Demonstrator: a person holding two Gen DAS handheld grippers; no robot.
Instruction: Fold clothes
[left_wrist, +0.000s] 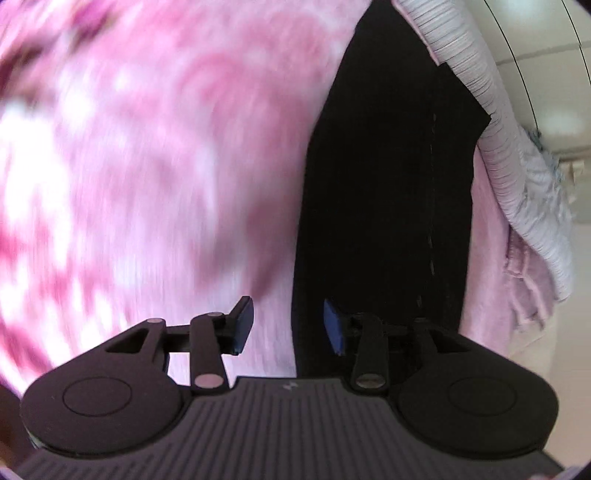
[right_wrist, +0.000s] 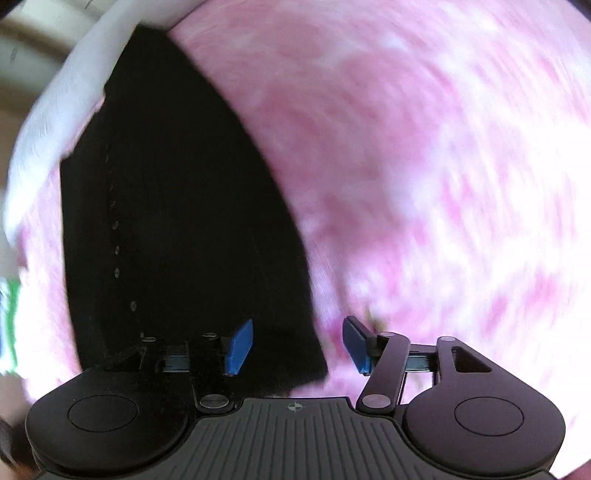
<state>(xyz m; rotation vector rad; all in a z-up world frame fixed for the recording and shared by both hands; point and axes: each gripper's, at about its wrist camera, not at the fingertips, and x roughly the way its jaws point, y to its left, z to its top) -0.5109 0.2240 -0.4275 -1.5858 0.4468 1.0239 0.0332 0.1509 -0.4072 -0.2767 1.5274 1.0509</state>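
Left wrist view: the left gripper (left_wrist: 288, 326) hangs released, its 2 blue fingers (left_wrist: 243, 325) apart and holding nothing, over the left edge of a folded black garment (left_wrist: 388, 184) lying on a blurred pink patterned bedspread (left_wrist: 147, 166). A striped white cloth (left_wrist: 498, 147) borders the garment's far right side.

Right wrist view: the right gripper (right_wrist: 298, 347) is also released and empty, above the black garment's (right_wrist: 177, 206) near right corner.

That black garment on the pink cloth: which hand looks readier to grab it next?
Probably the right. The right gripper is open with the black garment's corner between its fingers. The left gripper is open too, straddling the garment's side edge. It's close.
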